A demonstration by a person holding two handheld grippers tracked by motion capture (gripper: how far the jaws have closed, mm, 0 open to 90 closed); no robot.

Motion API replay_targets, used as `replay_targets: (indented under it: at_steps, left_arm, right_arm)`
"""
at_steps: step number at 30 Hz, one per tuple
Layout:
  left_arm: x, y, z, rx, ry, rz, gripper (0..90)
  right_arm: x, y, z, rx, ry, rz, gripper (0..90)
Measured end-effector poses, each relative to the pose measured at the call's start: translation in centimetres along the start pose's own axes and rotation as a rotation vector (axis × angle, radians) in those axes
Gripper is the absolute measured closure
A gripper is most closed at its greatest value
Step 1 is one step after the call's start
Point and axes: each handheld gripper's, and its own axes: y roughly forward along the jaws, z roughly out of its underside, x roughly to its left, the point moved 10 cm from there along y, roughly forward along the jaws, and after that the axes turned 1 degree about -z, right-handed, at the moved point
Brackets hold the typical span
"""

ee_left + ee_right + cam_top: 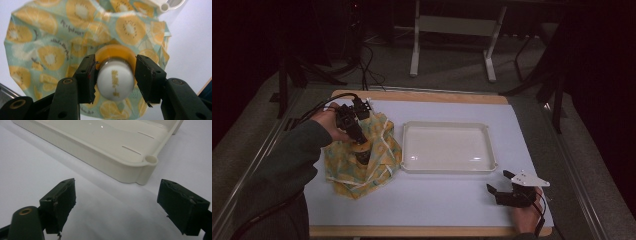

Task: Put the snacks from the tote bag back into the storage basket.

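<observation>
The left gripper (362,152) points down over the citrus-print cloth (377,165), which lies crumpled on the left half of the counter (437,200), just beside the left wall of the tray (447,167). In the left gripper view its jaws stand on either side of a white bottle (115,82) with gold lettering that rises from an orange collar in the middle of the cloth. The left pad (87,77) sits against the bottle's side and the right pad (146,77) is at its other side; whether that one presses I cannot tell, so the hold looks like a pinch on the bottle that is not fully sure.

The right gripper (501,183) rests near the counter's front right corner, its jaws spread wide with nothing between them. In the right gripper view it looks across the bare white surface toward a corner of the cream tray, which sits mid-counter, apart from the gripper.
</observation>
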Motion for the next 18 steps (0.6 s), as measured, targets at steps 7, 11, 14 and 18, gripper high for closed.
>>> replay_targets:
  at_steps: [7,11,14,18]
  left_arm:
    - [0.16,-0.19,0.67,0.01,-0.022,0.03,57.2]
    - [0.16,-0.2,0.7,0.004,-0.005,0.03,58.0]
    - [0.1,-0.21,0.67,0.005,0.014,0.027,58.5]
    - [0.02,-0.21,0.65,0.003,0.019,0.027,58.7]
  right_arm:
    - [-0.01,0.03,0.02,0.003,-0.003,0.002,14.9]
    - [-0.01,0.04,0.03,0.004,-0.003,0.003,14.9]
    - [-0.01,0.06,0.02,0.004,-0.005,0.004,14.9]
    - [-0.01,0.06,0.03,0.004,-0.003,0.002,14.9]
